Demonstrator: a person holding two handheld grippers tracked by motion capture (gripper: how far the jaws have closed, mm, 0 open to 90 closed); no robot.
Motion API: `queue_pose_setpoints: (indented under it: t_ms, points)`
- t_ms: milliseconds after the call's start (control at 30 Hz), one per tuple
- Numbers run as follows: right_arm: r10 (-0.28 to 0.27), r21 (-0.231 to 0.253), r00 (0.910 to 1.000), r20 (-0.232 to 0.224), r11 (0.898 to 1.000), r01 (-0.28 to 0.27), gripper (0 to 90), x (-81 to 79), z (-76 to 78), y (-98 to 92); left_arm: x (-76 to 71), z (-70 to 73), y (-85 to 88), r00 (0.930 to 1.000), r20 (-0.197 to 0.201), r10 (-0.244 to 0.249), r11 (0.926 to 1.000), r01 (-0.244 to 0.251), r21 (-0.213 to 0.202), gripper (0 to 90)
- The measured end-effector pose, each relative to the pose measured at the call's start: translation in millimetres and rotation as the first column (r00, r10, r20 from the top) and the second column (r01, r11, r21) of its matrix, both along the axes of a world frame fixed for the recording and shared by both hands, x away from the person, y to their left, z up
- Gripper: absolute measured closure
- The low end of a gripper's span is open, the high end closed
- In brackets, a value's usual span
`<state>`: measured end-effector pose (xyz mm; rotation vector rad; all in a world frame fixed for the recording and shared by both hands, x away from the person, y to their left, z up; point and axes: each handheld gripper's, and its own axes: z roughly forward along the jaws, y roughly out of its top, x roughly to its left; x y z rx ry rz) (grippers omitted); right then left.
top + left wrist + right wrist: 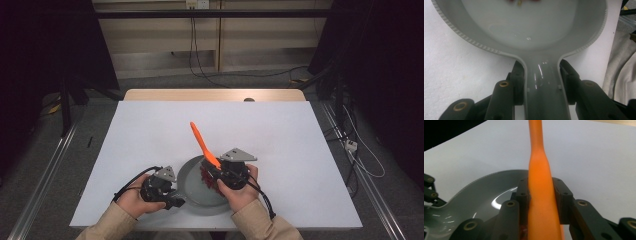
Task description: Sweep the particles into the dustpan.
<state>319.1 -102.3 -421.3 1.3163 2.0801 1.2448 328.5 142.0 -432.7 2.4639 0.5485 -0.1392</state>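
The left claw [541, 82] is seen clenched on the handle [545, 95] of a grey pan [474, 41]; in the left gripper view the handle runs up between the two black jaws, whose pads press against it from either side. In the high view this left claw [172, 199] is found at about 7 o'clock on the desk [280, 135], held in the person's left hand [131, 201], with the pan [187, 180] spreading from it toward 3 o'clock.

The right claw [541, 195] is seen clamped on an orange handle [540, 185], which is squeezed between both pads and rises straight up past them in the right gripper view. In the high view the right claw [214, 172] is held by the right hand [240, 192] over the pan's 3 o'clock side, and the orange handle [201, 142] slants away from it toward 11 o'clock, its free end hanging above the white desk surface. Something dark red [207, 179] is glimpsed below the right claw, inside the pan; what it is cannot be told. A few reddish bits [520, 2] are also seen at the pan's far edge, at 12 o'clock in the left gripper view.

The pan rests near the desk's 6 o'clock edge, close to the person. Cables [200, 60] are seen on the floor [150, 82] beyond the desk at 12 o'clock.
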Motion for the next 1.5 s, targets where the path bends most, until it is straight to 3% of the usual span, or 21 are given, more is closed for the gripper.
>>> queue_pose_setpoints:
  t_ms: [67, 167, 233, 333, 567, 667, 767, 800, 833, 867, 967, 1100, 1167, 1333, 1500]
  points:
    - [0.024, 0.020, 0.9997, 0.001, 1.000, -0.024, 70.7, 0.8, 0.5, 4.0, -0.3, -0.1, 0.5, 1.0000, 0.004, 0.004, 1.0000, -0.004, 0.000, 63.1]
    - [0.030, 0.008, 0.9992, 0.026, 0.999, -0.031, 70.7, 3.1, 4.3, 4.5, -0.5, -0.3, 1.6, 1.0000, 0.003, -0.001, 1.0000, 0.001, -0.003, 63.1]
    - [0.023, 0.043, 0.9993, 0.030, 0.999, -0.024, 70.8, 5.6, 9.0, -0.7, -0.3, -0.7, 2.1, 1.0000, 0.000, 0.003, 1.0000, -0.003, -0.009, 63.1]
    - [0.005, 0.057, 0.9986, 0.053, 0.998, -0.008, 70.8, 8.1, 18.3, -10.9, -0.4, -0.7, 2.5, 1.0000, 0.002, 0.006, 0.9999, -0.006, -0.008, 63.1]
    - [-0.029, 0.047, 0.9975, 0.064, 0.999, 0.026, 70.8, 15.2, 21.4, -33.3, -0.7, -0.9, 1.6, 0.9999, 0.016, 0.000, 1.0000, 0.000, 0.000, 63.1]
    - [-0.045, 0.045, 0.9970, 0.064, 0.998, 0.042, 70.8, 17.2, 18.3, -42.9, -1.9, -1.5, 2.3, 0.9994, 0.035, 0.002, 0.9999, -0.001, -0.015, 63.4]
    - [-0.059, 0.043, 0.9962, 0.064, 0.997, 0.057, 70.8, 17.8, 15.5, -52.0, -3.3, -3.5, 4.7, 0.9983, 0.052, 0.026, 0.9972, -0.022, -0.072, 63.6]
    - [-0.065, 0.043, 0.9961, 0.059, 0.997, 0.062, 70.8, 18.3, 14.8, -55.3, -3.8, -3.6, 5.8, 0.9980, 0.054, 0.033, 0.9964, -0.028, -0.079, 63.6]
    - [-0.071, 0.044, 0.9958, 0.058, 0.997, 0.068, 70.8, 18.8, 14.2, -58.7, -2.2, -3.7, 8.3, 0.9971, 0.076, 0.004, 0.9975, 0.001, -0.070, 63.6]
    - [-0.076, 0.046, 0.9954, 0.059, 0.996, 0.073, 70.8, 19.0, 13.5, -61.6, -3.4, -4.9, 8.6, 0.9967, 0.078, 0.022, 0.9956, -0.015, -0.092, 63.6]
    - [-0.084, 0.034, 0.9950, 0.055, 0.996, 0.082, 70.8, 20.4, 11.6, -68.8, -2.6, -6.6, 11.6, 0.9956, 0.087, 0.035, 0.9947, -0.026, -0.100, 63.6]
    - [-0.097, 0.035, 0.9939, 0.053, 0.995, 0.095, 70.9, 21.5, 11.1, -75.3, -3.0, -5.2, 14.9, 0.9897, 0.123, 0.074, 0.9922, -0.060, -0.109, 63.6]
    - [-0.100, 0.035, 0.9934, 0.056, 0.995, 0.098, 70.8, 21.7, 11.3, -77.8, -1.1, -4.8, 17.1, 0.9887, 0.121, 0.088, 0.9874, -0.071, -0.142, 63.7]
    - [-0.107, 0.032, 0.9927, 0.055, 0.994, 0.105, 70.9, 22.9, 11.1, -82.8, 1.5, -2.5, 22.6, 0.9831, 0.133, 0.126, 0.9813, -0.104, -0.162, 63.7]
    - [-0.118, 0.028, 0.9911, 0.062, 0.993, 0.117, 70.9, 24.3, 12.6, -88.8, 4.2, 0.5, 28.9, 0.9730, 0.152, 0.174, 0.9723, -0.145, -0.183, 63.7]
